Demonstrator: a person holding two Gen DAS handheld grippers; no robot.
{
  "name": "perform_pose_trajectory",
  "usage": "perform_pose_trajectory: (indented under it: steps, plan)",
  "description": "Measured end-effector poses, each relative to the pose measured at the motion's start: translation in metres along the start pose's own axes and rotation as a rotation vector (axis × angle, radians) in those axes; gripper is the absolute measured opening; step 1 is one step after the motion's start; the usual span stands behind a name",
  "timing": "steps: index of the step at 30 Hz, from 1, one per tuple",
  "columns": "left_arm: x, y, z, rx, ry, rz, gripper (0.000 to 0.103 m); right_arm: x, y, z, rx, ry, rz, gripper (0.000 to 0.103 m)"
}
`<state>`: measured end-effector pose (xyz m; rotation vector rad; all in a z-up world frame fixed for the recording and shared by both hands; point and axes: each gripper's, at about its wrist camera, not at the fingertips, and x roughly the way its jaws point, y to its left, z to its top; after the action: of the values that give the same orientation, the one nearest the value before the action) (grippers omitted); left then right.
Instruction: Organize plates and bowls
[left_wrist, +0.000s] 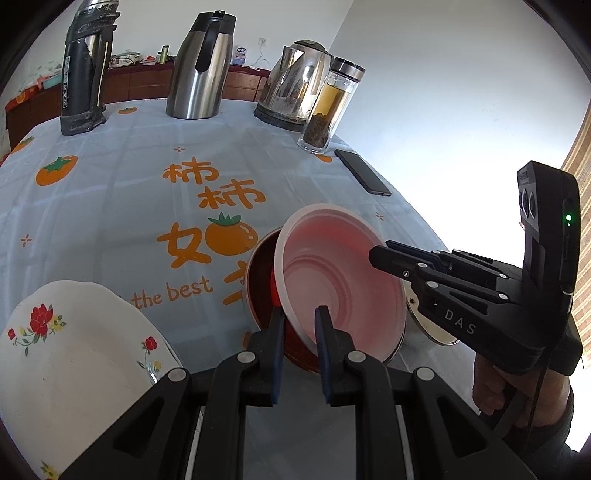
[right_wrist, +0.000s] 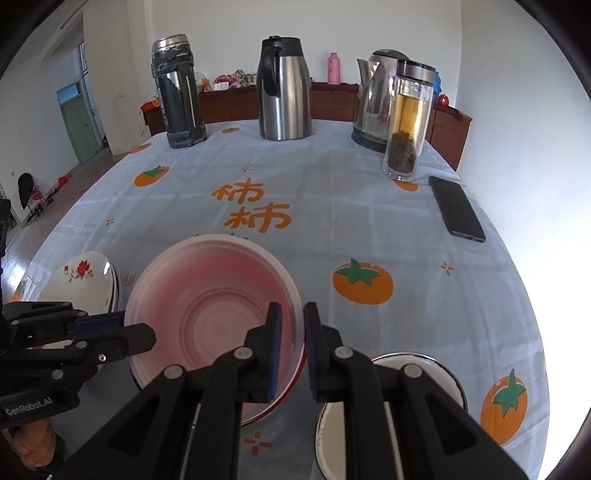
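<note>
A translucent pink-white bowl (left_wrist: 343, 280) (right_wrist: 210, 306) sits tilted inside a red bowl (left_wrist: 264, 284) on the table. My left gripper (left_wrist: 300, 325) straddles the pink bowl's near rim, jaws slightly apart with the rim between them. My right gripper (right_wrist: 293, 325) straddles the bowl's opposite rim, one finger inside and one outside, a small gap showing; it also shows in the left wrist view (left_wrist: 384, 254). A white floral plate (left_wrist: 74, 362) (right_wrist: 85, 284) lies at the left. A white enamel plate (right_wrist: 424, 373) (left_wrist: 432, 325) with a dark rim lies at the right.
A blue tablecloth (right_wrist: 369, 221) with orange persimmons covers the table. At the back stand a dark thermos (right_wrist: 179, 92), a steel carafe (right_wrist: 284, 88), an electric kettle (right_wrist: 376, 99) and a glass tea bottle (right_wrist: 406, 125). A black phone (right_wrist: 456, 208) lies near the right edge.
</note>
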<state>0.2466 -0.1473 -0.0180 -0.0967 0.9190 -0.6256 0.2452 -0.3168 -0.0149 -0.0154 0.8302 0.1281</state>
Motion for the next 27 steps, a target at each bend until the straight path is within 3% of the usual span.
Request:
perform_pose_trajectory:
  steps: [27]
  plan:
    - [-0.0031,0.0043,0.0000,-0.017,-0.020,-0.010,0.018,0.0053,0.0005,0.0048,-0.062,0.044,0.014,0.011]
